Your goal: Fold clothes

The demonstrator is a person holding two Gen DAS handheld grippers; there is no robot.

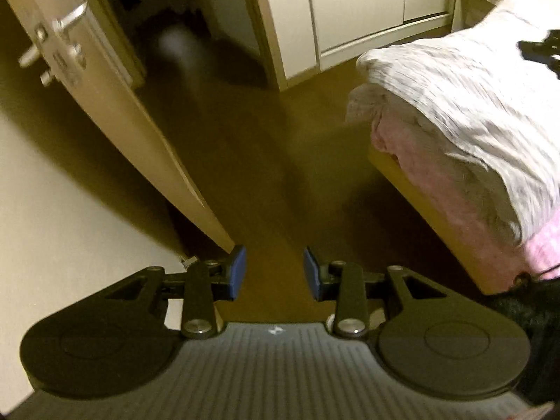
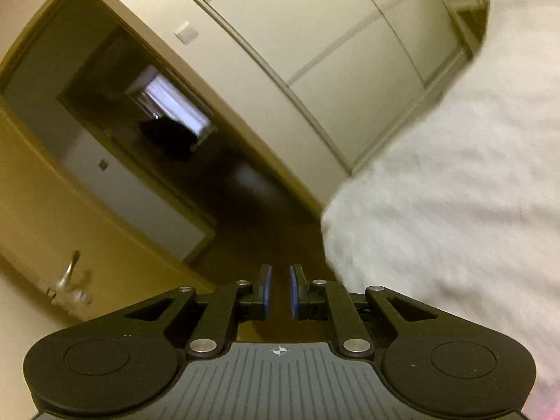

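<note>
Your left claw [image 1: 274,273] gapes empty, your right claw [image 2: 280,292] narrowly parted, empty; rumpled white striped cloth [image 1: 465,105] lies right of both, no folded garment visible.

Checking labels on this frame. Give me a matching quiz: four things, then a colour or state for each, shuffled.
Things:
1. left claw
2. right claw
3. door
4. blanket

States:
A. pink, under a white cover
B. open wide, holding nothing
C. standing open, metal handle
D. narrow gap, holding nothing

Pairs: 1-B, 2-D, 3-C, 4-A
</note>
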